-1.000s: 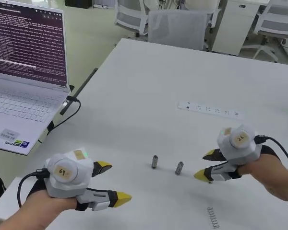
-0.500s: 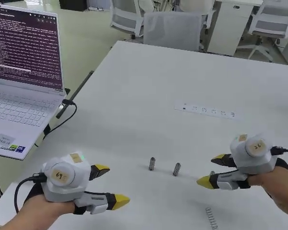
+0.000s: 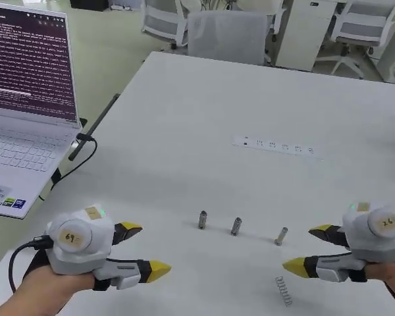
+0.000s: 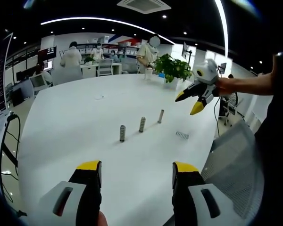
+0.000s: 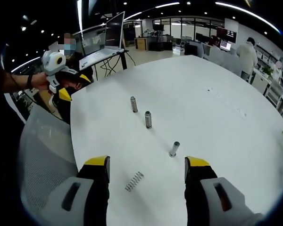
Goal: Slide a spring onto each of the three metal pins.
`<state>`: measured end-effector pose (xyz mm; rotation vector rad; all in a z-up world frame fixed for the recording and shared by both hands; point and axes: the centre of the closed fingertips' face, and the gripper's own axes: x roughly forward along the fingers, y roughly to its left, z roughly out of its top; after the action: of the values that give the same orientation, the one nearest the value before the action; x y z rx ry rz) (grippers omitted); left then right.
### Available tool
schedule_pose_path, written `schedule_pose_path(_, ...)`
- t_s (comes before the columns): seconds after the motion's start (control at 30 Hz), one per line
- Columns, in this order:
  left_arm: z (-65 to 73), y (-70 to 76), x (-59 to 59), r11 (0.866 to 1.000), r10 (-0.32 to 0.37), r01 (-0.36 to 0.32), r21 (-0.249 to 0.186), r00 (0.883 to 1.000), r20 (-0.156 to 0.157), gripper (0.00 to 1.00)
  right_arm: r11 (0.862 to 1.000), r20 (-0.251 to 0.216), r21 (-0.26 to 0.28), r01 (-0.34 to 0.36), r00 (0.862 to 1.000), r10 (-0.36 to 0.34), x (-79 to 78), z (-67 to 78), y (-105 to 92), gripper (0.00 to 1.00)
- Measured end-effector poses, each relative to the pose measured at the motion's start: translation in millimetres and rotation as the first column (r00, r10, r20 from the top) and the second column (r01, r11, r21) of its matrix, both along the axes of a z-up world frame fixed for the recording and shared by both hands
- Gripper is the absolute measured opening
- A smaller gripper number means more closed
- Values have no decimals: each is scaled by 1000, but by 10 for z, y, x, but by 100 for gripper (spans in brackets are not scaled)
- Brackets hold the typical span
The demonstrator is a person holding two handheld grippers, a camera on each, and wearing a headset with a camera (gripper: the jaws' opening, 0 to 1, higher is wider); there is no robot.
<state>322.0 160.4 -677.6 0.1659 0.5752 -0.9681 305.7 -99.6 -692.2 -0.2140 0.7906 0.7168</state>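
Three upright metal pins stand in a row on the white table. The left pin (image 3: 202, 220) and the middle pin (image 3: 236, 226) each carry a spring. The right pin (image 3: 281, 236) is bare. A loose spring (image 3: 283, 290) lies flat near the front edge. My right gripper (image 3: 311, 249) is open, just right of the bare pin and above the loose spring, which lies between its jaws (image 5: 134, 181) in its own view. My left gripper (image 3: 146, 249) is open and empty, to the left of the pins (image 4: 122, 133).
An open laptop (image 3: 23, 112) sits at the far left with a black cable (image 3: 85, 141) beside it. A white power strip (image 3: 276, 147) lies beyond the pins. Office chairs (image 3: 225, 36) stand past the table's far edge.
My right gripper has drawn back to the right and toward the front edge, uncovering the bare third pin. The left gripper stays open in about the same place. The head camera has shifted.
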Motion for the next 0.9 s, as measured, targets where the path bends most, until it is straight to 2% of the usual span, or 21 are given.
schedule_pose_path(0.3,38,-4,25,1000,1,-1,-3,1000,5,56,997,17,26,73,997,-73,-159,23,-141,65)
schedule_pose_path(0.7,24,-48,9,1000,-6,6,-2,1000,-1,56,991,7,56,121,993,-122,-468,-37,-217,72)
schedule_pose_path(0.9,27,-74,3,1000,-7,7,-4,1000,-3,56,986,16,73,148,989,-150,-537,-21,-250,75)
